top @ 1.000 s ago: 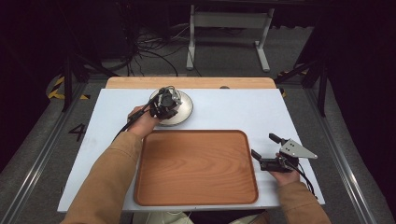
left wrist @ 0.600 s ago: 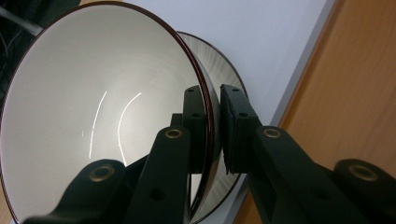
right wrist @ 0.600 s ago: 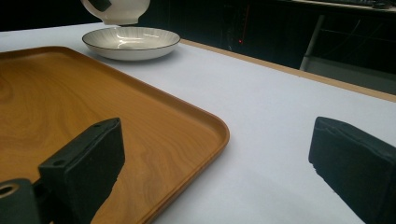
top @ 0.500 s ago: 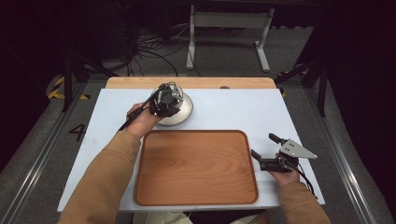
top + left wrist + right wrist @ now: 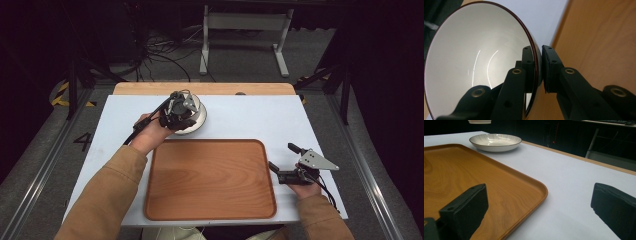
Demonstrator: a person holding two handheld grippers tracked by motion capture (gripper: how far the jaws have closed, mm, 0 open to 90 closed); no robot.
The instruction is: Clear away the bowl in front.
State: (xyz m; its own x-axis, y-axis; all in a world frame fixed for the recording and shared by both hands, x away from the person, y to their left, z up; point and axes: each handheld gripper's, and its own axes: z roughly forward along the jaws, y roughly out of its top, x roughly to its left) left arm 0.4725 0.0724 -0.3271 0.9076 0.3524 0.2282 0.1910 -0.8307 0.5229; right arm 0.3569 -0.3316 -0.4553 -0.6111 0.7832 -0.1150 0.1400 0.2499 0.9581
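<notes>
My left gripper [image 5: 537, 50] is shut on the rim of a white bowl [image 5: 479, 57] with a dark red edge, one jaw inside and one outside. From above, that gripper [image 5: 186, 109] hangs over the back left of the table, above a shallow white dish [image 5: 199, 120]. The right gripper view shows the dish [image 5: 495, 142] resting on the table, with the lifted bowl's white base [image 5: 479, 121] hanging above it. At the tray's right edge, my right gripper [image 5: 281, 156] stands open and low over the table, with nothing between its jaws [image 5: 539, 192].
A wooden tray [image 5: 210, 180] lies at the front middle of the white table top [image 5: 260, 117]; its rim [image 5: 534, 185] runs just left of my right gripper. A wooden strip [image 5: 205, 88] borders the far edge, with cables and a stand on the floor beyond.
My left gripper has risen a little with the bowl clamped in it and shifted slightly toward the tray. The right gripper has stayed where it was.
</notes>
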